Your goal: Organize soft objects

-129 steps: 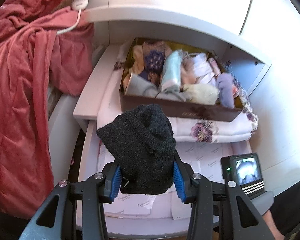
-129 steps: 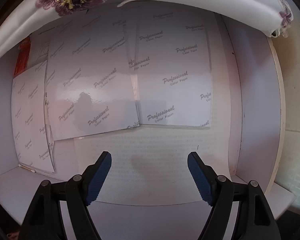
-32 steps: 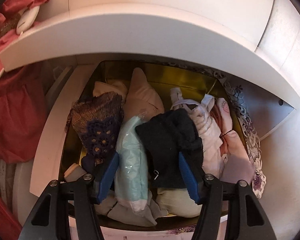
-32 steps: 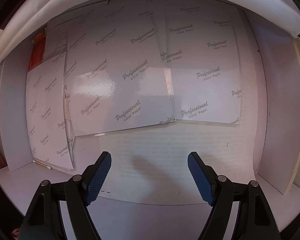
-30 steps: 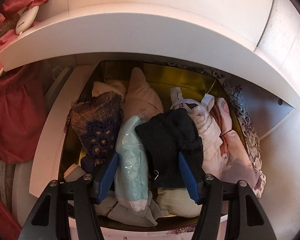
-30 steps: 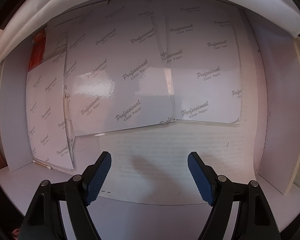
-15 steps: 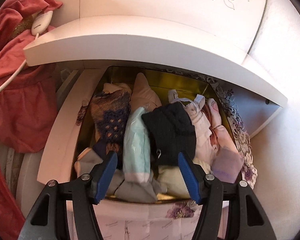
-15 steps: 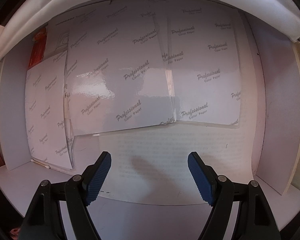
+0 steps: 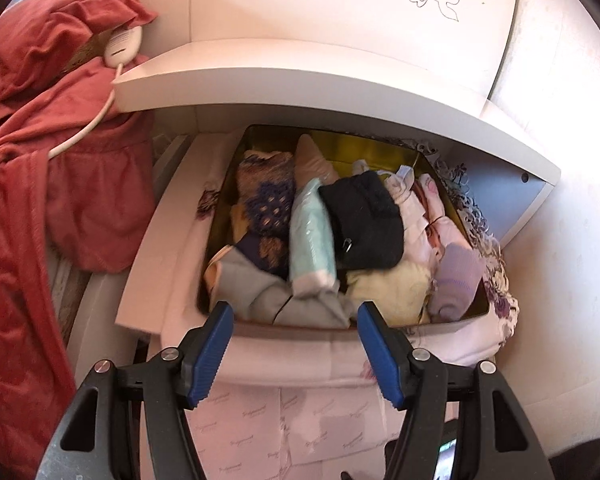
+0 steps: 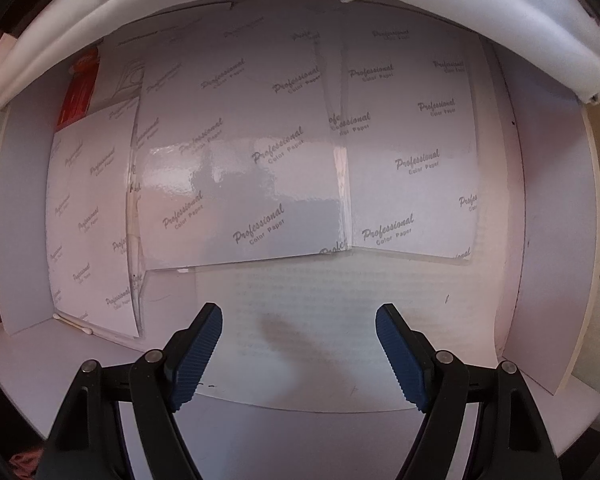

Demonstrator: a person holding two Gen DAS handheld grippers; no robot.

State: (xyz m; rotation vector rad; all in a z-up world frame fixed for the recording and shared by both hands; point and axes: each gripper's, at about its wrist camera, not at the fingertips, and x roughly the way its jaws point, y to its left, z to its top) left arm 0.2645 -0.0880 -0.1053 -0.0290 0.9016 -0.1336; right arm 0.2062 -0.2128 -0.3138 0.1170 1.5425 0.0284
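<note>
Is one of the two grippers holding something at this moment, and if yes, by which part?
Nothing is held. The left gripper is open in front of the box; the black knitted hat lies inside. The right gripper is open over paper sheets.

You are in a home bedroom corner: a rumpled red fabric blanket (image 9: 40, 128) lies beside a white wooden shelf unit (image 9: 300, 80) holding a gold-lined box of folded clothes (image 9: 340, 148).
</note>
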